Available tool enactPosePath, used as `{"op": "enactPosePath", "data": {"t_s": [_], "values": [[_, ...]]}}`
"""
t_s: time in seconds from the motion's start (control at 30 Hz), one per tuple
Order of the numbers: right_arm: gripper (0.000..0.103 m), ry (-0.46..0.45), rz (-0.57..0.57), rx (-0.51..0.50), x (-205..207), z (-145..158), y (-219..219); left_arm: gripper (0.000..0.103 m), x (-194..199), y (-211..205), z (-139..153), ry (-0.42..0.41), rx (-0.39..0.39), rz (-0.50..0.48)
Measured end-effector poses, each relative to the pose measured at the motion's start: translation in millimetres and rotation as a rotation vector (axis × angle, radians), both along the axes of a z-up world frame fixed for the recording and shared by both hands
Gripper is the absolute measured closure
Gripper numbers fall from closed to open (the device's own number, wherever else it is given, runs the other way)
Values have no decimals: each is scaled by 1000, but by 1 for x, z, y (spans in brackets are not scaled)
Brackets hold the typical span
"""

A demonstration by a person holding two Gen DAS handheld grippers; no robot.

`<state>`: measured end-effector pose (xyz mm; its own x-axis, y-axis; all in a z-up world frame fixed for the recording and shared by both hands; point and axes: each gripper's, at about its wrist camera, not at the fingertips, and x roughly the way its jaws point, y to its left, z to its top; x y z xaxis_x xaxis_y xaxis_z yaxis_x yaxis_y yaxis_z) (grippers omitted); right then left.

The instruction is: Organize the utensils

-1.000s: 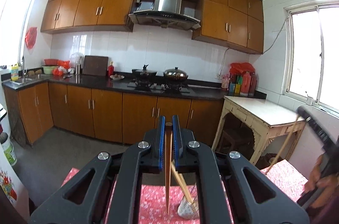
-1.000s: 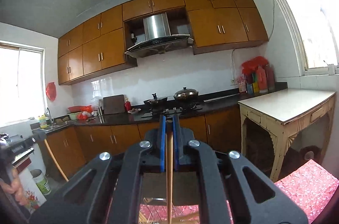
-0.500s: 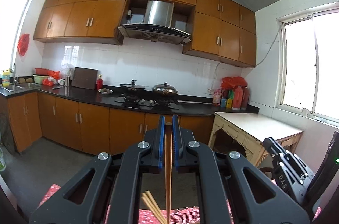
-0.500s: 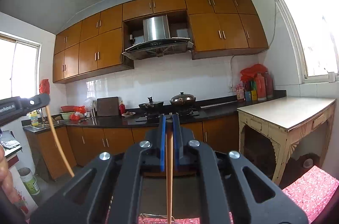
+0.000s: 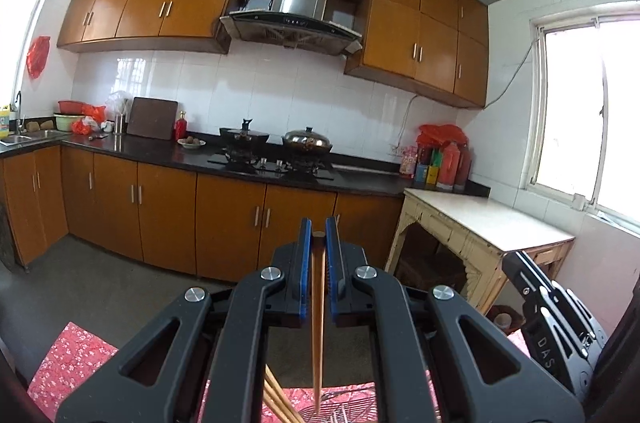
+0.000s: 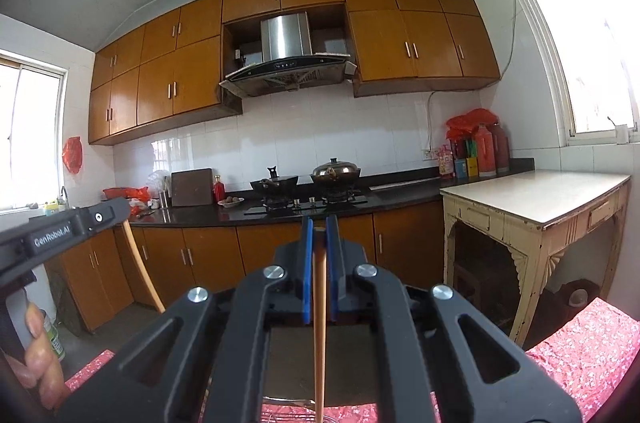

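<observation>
Each gripper is clenched on one upright chopstick: left gripper (image 5: pixel 319 235) on its chopstick (image 5: pixel 318 323), right gripper (image 6: pixel 319 235) likewise (image 6: pixel 319 335); both tips hang over the wire rack (image 5: pixel 344 405) near the bottom; lower slowly, stay vertical, release only once seated.

Wooden chopstick (image 5: pixel 318 311) – smooth; cupboards (image 5: pixel 168 219) glossy wood; worktop (image 5: pixel 188 159) polished black stone.

orange cabinets (image 5: pixel 160 3) | white tiled wall (image 5: pixel 280 91) | bright window (image 6: pixel 592 35) | cream side table (image 6: pixel 536 195)
</observation>
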<state>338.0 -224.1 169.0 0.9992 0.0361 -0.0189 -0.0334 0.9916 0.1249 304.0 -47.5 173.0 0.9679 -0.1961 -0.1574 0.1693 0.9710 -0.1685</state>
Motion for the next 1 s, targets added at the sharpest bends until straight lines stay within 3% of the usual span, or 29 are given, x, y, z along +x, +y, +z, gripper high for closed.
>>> {"op": "enactPosePath", "data": {"t_s": [0.27,0.33,0.37,0.4,0.43,0.47,0.73,0.87,1.0], "values": [[95,82,21,16,14,-20,1,96,5,-2,-12,73,27,9],[90,124,26,21,18,-22,-1,95,7,-1,-13,91,39,23],[83,140,24,27,18,-21,-3,88,6,1,-11,100,43,27],[61,141,13,31,17,-21,-5,65,5,3,-10,103,43,35],[49,131,-2,35,12,-19,-8,51,2,7,-8,99,38,60],[48,124,-7,35,9,-17,-9,37,-2,11,-6,89,32,78],[32,106,-24,35,-26,5,-26,33,-32,35,13,80,26,127],[22,112,-33,23,-52,9,-31,25,-53,46,12,91,34,138],[5,125,-16,18,-82,6,-34,11,-79,56,5,88,48,142]]}}
